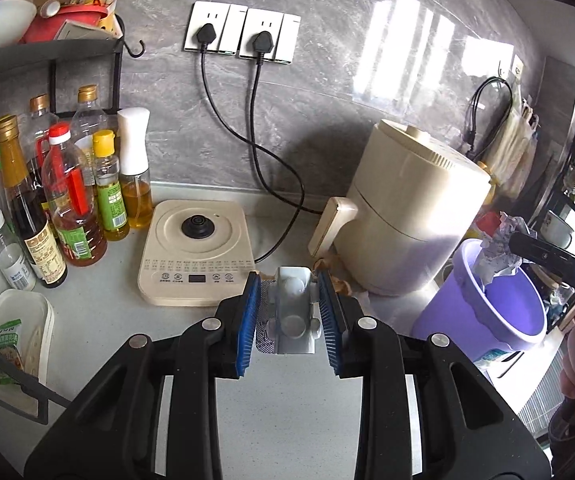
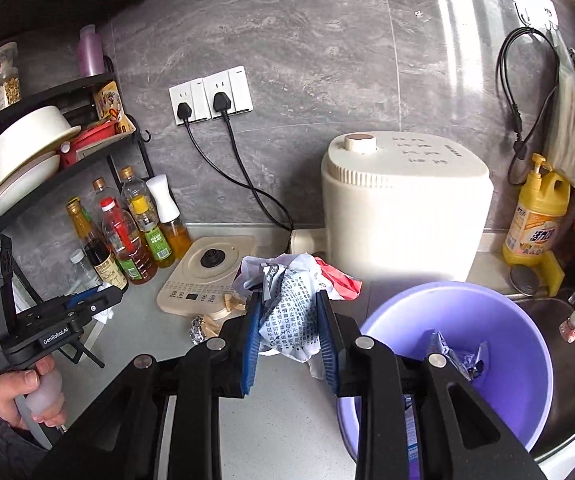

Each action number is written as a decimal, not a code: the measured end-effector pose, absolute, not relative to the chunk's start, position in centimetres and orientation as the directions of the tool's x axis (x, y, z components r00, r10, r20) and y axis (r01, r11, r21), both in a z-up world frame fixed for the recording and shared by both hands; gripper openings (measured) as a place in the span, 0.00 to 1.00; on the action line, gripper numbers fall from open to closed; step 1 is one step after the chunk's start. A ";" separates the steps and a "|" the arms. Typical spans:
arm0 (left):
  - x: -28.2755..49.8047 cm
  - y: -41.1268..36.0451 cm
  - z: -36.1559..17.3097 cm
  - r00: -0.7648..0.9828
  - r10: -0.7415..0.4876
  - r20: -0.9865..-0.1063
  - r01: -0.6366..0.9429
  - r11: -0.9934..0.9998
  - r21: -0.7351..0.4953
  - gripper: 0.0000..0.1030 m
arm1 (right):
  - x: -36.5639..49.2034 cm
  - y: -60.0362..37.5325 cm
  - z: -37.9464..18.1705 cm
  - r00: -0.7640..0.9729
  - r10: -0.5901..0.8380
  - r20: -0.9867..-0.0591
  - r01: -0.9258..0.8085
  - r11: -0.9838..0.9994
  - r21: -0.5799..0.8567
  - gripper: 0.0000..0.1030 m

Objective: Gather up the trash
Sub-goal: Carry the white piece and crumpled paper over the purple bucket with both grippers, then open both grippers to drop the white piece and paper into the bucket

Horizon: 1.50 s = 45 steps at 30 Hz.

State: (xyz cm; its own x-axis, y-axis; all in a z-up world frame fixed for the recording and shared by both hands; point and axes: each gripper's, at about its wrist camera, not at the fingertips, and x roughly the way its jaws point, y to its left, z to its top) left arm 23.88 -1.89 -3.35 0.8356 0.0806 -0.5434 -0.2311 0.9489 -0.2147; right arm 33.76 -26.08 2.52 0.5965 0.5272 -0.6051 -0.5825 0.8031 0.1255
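Closest to me, my right gripper [image 2: 289, 334] is clenched on a crumpled white wrapper printed with small dark text [image 2: 293, 312], a scrap of red and white packaging bunched behind it, the whole wad held above the pale speckled countertop [image 2: 279, 432] just left of the round lilac plastic basin [image 2: 535, 344]. That basin serves as the bin; a crinkled bluish foil wrapper [image 2: 461, 354] already lies inside it. My left gripper [image 1: 287, 312] is clenched too, on a silver blister pack with white round tablets [image 1: 293, 312], held over the counter in front of the cream square induction base with a black centre knob [image 1: 197, 248]. I judge both claws to be at the carry stage: pickups done, drops pending. Next I should swing the right load rightward until it hangs over the basin's mouth, then release; the left must travel farther across to follow. Beyond, small brownish scraps and a foil ball [image 2: 198, 330] remain by the base, near the cream air fryer [image 2: 403, 208], so more collecting looks due.
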 end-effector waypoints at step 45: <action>32.4 -17.1 -0.5 0.813 -0.278 -0.512 0.213 0.960 -0.183 0.28 | 31.8 -42.3 1.9 0.783 0.234 -0.576 -0.188 0.972 0.139 0.72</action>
State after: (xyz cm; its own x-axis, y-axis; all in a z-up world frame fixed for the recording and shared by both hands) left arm 32.41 -17.11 -0.49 0.8126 -0.2778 -0.5124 0.2128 0.9598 -0.1829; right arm 31.76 -42.33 1.89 0.7834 0.2335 -0.5760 -0.1877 0.9724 0.1390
